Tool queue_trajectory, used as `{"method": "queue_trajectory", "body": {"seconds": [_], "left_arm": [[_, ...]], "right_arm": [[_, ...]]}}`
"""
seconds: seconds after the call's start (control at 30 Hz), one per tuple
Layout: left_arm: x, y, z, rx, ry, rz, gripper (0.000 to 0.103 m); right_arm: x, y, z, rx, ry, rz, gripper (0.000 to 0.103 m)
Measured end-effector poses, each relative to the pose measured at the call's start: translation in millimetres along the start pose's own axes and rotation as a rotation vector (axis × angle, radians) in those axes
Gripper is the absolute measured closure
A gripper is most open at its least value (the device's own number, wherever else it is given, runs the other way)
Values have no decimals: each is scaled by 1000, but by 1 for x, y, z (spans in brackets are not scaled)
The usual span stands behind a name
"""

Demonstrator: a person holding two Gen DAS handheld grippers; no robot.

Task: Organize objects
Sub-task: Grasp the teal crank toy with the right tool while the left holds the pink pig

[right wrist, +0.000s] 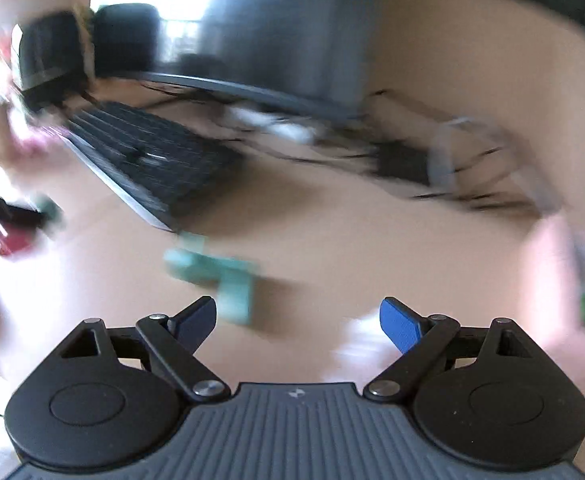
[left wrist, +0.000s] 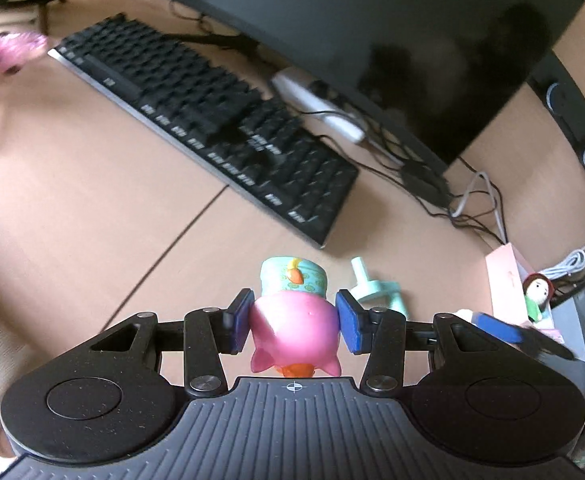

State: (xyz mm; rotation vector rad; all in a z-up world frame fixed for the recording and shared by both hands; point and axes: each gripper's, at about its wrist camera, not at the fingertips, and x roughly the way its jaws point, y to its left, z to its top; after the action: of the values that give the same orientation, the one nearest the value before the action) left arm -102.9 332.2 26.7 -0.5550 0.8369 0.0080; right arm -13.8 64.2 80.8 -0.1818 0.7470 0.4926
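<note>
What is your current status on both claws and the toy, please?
Left claw shut on pink toy, lifted over desk. Right claw open, empty, view blurred. Mint piece on desk ahead; keyboard beyond.

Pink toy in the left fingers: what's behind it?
Behind the pink toy: a mint plastic piece on the desk, then the keyboard. Desk directly behind the toy is hidden.

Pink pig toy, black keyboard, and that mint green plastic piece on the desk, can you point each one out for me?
pink pig toy [left wrist: 294, 320], left wrist view, on its round pink body between the pads.
black keyboard [left wrist: 212, 120], left wrist view, on the middle rows of keys.
mint green plastic piece [left wrist: 376, 286], left wrist view, on its flat middle section.
</note>
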Motion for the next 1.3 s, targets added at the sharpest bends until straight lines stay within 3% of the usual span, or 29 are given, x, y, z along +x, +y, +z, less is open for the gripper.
{"method": "queue_trajectory", "body": {"seconds": [0.07,0.17,0.27,0.33,0.47,0.53,0.57,0.63,0.73,0.8,0.87,0.9,1.0,1.03,1.27,1.3], "left_arm": [[-2,5,-2,33,-7,-8,54],[-7,11,-6,69,-21,54,54],[-9,9,-14,55,22,17,54],[-5,2,-19,104,65,9,54],[12,-10,-29,173,148,-37,54],[20,-21,-33,214,194,-67,54],[24,-27,-35,235,216,-83,54],[35,-42,-41,299,261,-125,54],[54,-62,-51,379,319,-175,54],[64,-71,-55,383,349,-206,54],[69,-79,-54,383,356,-232,54],[71,-82,-52,385,349,-238,54],[71,-86,-42,399,308,-210,54],[69,-85,-39,409,291,-193,54],[58,-70,-18,422,188,-62,54],[57,-69,-17,426,184,-53,54]], "right_arm": [[23,22,5,49,-1,36,14],[55,47,5,46,-55,-15,14],[82,53,4,69,21,-24,22],[87,54,6,52,32,-20,35],[66,48,5,40,42,8,38],[44,43,0,12,30,5,71],[32,40,-2,-7,35,4,75],[7,31,-11,-10,51,2,75],[-19,13,-31,3,79,-69,75],[-30,1,-43,35,91,-130,75],[-39,-7,-50,78,92,-141,75],[-43,-8,-51,96,86,-132,70],[-47,-1,-54,105,67,-114,42],[-44,3,-53,101,57,-112,36],[12,17,-34,168,4,-109,36],[22,19,-32,159,-3,-121,30]]}}
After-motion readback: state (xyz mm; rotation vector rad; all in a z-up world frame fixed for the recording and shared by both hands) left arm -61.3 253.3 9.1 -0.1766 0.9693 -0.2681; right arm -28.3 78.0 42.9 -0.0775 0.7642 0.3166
